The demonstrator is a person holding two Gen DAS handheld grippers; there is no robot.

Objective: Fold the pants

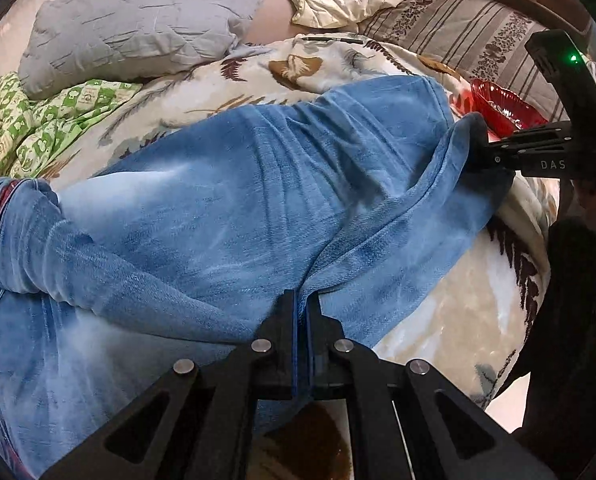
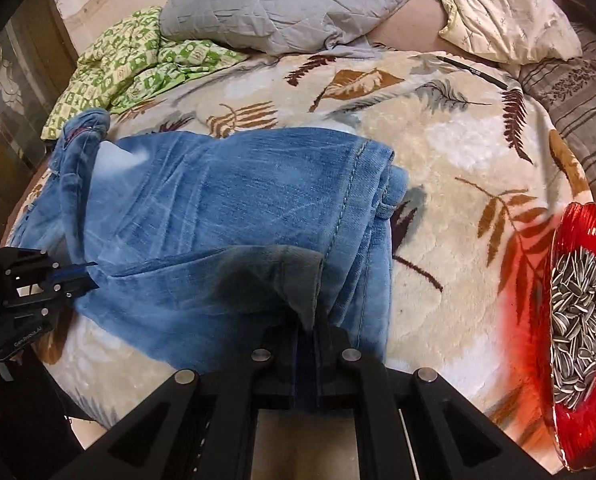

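Both claws pinch jeans (image 2: 234,200) hem: left gripper (image 1: 301,300) and right gripper (image 2: 311,326) at bed blanket (image 2: 457,152) near edge; legs run away toward far-left waistband.

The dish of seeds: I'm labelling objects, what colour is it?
The dish is translucent red, clearest in the right wrist view.

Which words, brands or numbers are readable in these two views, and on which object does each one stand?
"DAS": white letters on the body of the right gripper, the rest cut off behind its handle.
Small pale lettering on the body of the left gripper: too blurred to read surely.
White print on the black pen lying on the blanket: too small to read.
Jeans: no readable label shows.
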